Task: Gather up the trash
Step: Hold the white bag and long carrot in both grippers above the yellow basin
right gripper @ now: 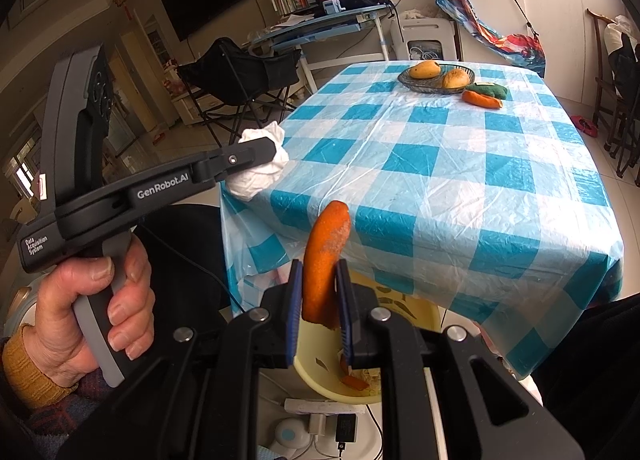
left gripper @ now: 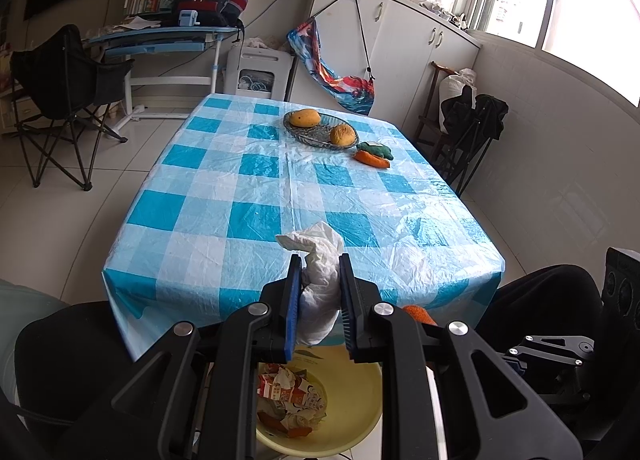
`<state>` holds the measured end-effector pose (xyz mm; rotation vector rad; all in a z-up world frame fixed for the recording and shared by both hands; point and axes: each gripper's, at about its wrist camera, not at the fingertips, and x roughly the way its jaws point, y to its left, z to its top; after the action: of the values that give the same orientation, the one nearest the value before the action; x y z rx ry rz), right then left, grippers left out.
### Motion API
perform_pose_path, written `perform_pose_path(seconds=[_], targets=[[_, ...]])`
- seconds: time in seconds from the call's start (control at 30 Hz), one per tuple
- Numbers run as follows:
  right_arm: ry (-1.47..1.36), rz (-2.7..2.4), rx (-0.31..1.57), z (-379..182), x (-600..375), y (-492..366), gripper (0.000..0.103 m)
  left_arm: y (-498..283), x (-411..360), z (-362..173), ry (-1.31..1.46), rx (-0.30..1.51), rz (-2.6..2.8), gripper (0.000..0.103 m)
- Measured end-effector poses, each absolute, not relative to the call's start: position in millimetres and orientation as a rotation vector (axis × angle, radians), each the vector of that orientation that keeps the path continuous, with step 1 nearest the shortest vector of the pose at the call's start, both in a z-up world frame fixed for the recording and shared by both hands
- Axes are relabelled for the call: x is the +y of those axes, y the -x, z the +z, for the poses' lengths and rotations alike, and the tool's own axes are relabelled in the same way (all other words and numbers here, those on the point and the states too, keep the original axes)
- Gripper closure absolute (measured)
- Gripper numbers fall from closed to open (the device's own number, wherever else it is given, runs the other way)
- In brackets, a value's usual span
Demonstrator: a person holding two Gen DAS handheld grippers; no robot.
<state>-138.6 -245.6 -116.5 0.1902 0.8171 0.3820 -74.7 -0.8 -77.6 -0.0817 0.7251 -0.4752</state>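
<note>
**Two grippers, each pinching one piece of trash above the bin**

Both grippers point forward and downward past the near edge of the table (left gripper: 168, 195), which carries a blue-and-white checked cloth. Left gripper (left gripper: 320, 272): jaws pressed onto a crumpled white tissue (left gripper: 320, 280), held off the near edge, over a pale yellow bin (left gripper: 360, 412) on the floor. Right gripper (right gripper: 318, 280): jaws clamped on an orange peel strip (right gripper: 326, 256) that stands upright between the blue pads, also above the bin. In the right wrist view, the left hand (right gripper: 86, 320) wraps the grey handle in a closed fist, a mustard cuff at the wrist. Legible writing on that device: "GenRobot.AI" along the arm and "Data Acquisition System" on the body. Toward the far right corner stands a dish (left gripper: 316, 135) with fruit, a toy carrot (left gripper: 372, 158) beside it.
</note>
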Motion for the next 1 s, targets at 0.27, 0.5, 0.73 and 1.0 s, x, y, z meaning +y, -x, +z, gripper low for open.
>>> perform_pose_path(seconds=[0.27, 0.5, 0.73, 1.0], targets=[[-0.193, 0.38, 0.816, -114.8, -246.5, 141.2, 0.085, 75.2, -1.1, -78.1, 0.08, 0.726, -0.477, 0.087], [-0.194, 0.38, 0.817, -114.5, -246.7, 141.4, 0.085, 76.1, -1.1, -77.9, 0.08, 0.725, -0.478, 0.087], [-0.193, 0.38, 0.816, -114.9, -247.0, 141.5, 0.085, 75.9, -1.1, -78.2, 0.08, 0.726, -0.477, 0.087], [-0.193, 0.38, 0.816, -114.8, -247.1, 141.6, 0.085, 76.2, -1.2, -78.2, 0.08, 0.725, -0.477, 0.087]])
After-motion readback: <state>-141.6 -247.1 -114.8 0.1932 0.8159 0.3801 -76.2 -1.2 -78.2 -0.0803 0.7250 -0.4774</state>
